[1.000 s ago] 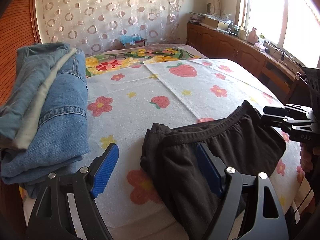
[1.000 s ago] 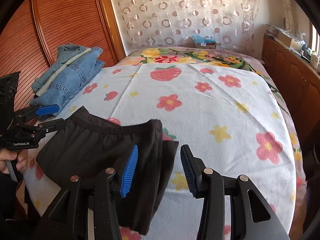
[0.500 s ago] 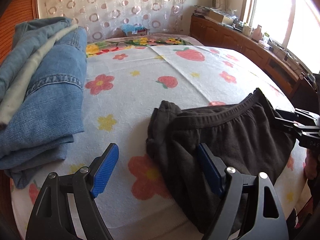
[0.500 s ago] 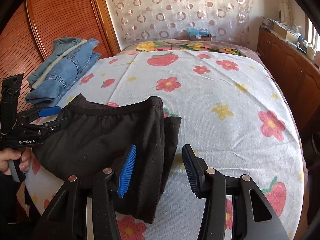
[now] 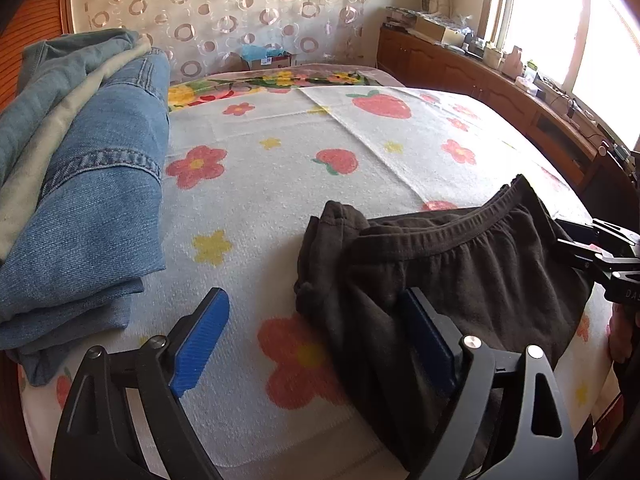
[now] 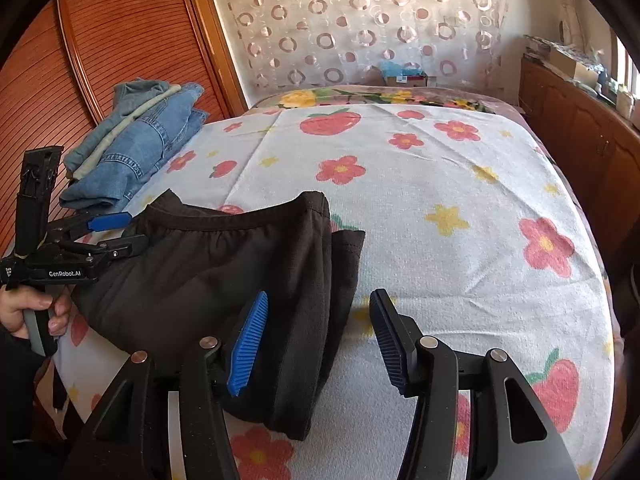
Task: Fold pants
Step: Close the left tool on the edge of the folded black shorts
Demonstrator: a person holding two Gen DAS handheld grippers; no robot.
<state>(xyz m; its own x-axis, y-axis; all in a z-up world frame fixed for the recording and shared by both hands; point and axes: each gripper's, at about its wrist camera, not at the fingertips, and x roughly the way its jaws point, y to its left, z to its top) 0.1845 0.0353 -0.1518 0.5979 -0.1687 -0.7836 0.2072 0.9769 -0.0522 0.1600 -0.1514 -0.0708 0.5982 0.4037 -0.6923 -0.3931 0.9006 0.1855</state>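
I see folded black pants (image 5: 472,276) beside the jeans pile (image 5: 88,208) (both on the strawberry blanket (image 6: 440,184)); left gripper (image 5: 316,340) and right gripper (image 6: 316,340) jaws apart, just been opening, clamping nothing.

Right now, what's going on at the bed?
A person is folding pants with a handheld claw in each hand. The black pants lie folded in a bundle at the near edge of the flowered bed cover. The left claw and right claw have both just been opening and grip nothing. A folded jeans stack sits beside.
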